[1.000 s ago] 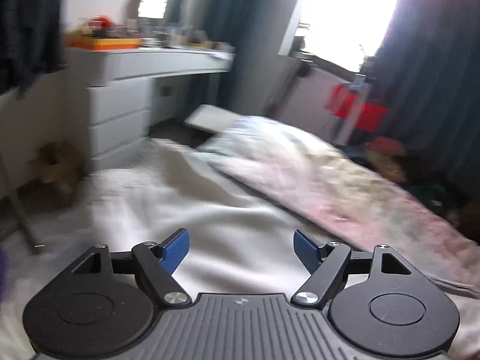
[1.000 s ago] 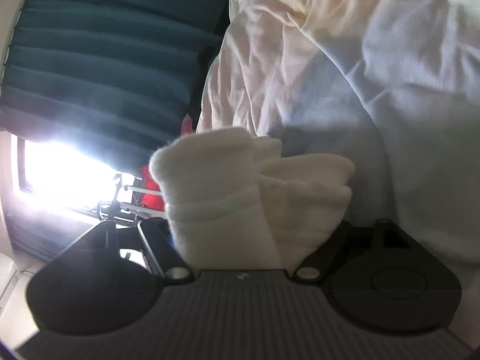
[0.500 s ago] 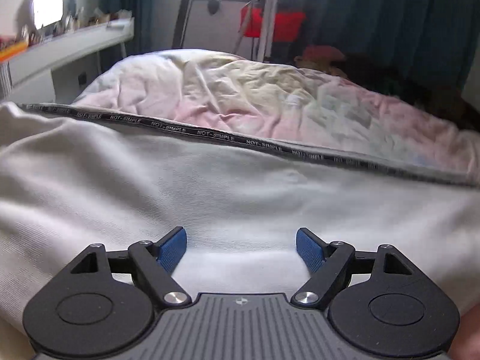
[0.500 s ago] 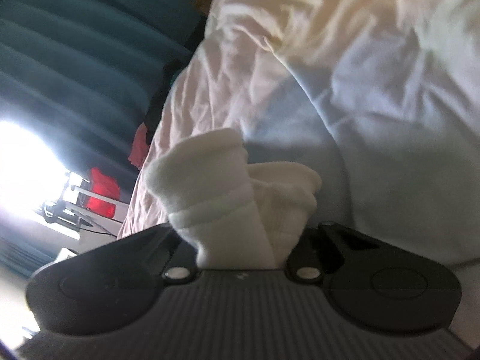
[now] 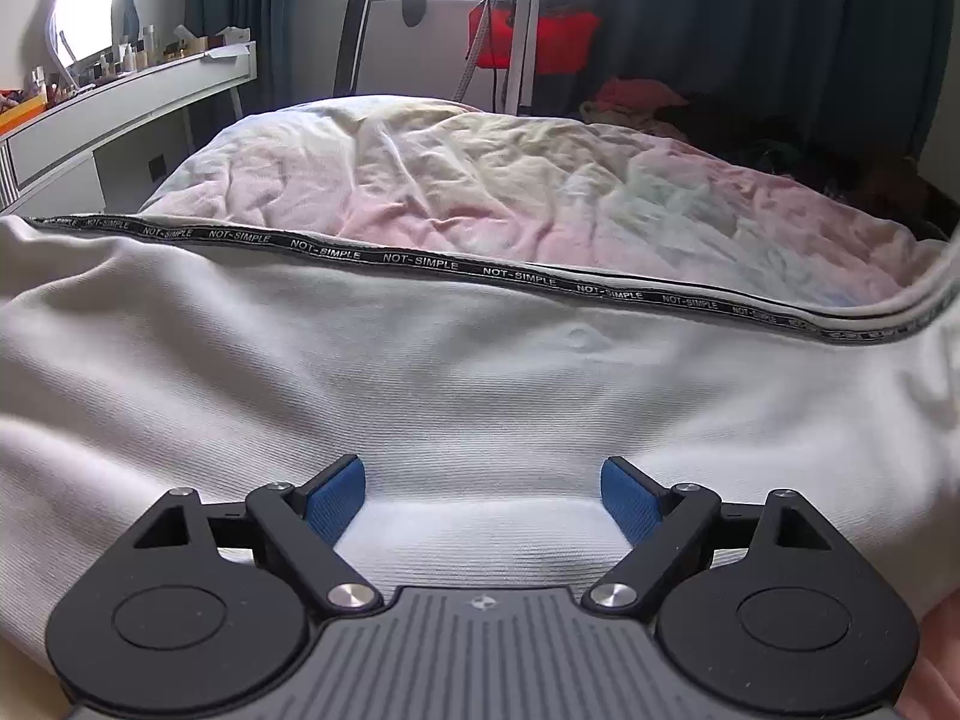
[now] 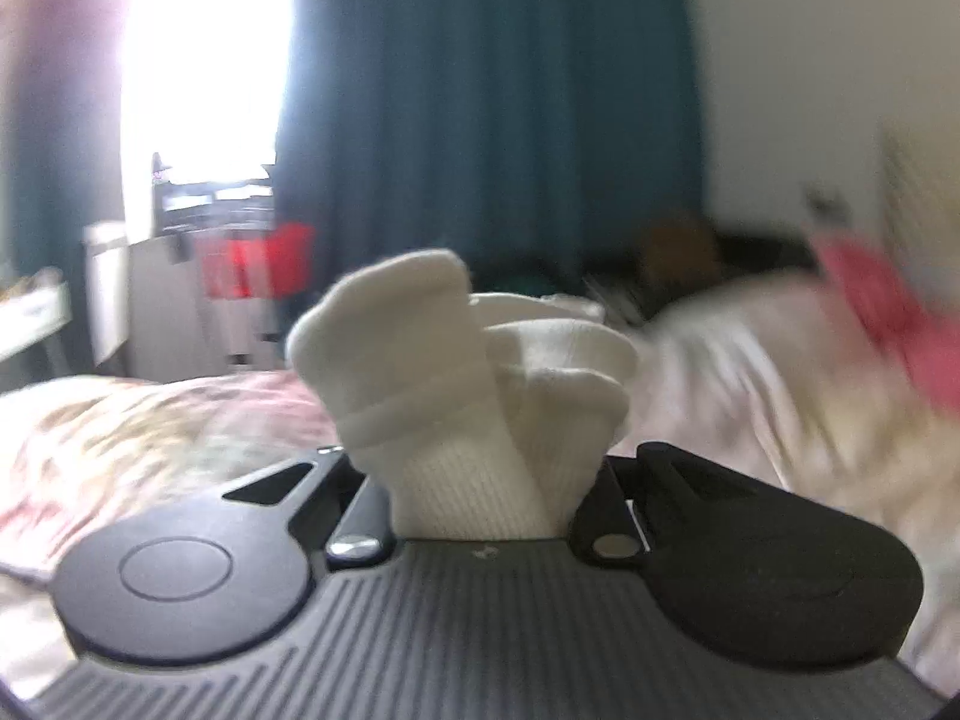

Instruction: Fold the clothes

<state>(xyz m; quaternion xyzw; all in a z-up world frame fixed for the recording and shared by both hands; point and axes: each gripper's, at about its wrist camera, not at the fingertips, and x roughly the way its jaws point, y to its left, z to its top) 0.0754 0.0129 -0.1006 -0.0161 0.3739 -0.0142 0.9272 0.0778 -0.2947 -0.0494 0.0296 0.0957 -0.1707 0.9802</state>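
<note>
A bed covered by a crumpled pink and pale duvet is seen in both views. A white garment is spread over its near part, edged along the far side by a black tape printed "NOT-SIMPLE". The left gripper is set low on this garment; its jaws are opening wide, and the cloth lies between and under the blue pads, not pinched. A bunched fold of white ribbed cloth is clamped in the narrowly closed right gripper, held above the bed. The right view is blurred.
</note>
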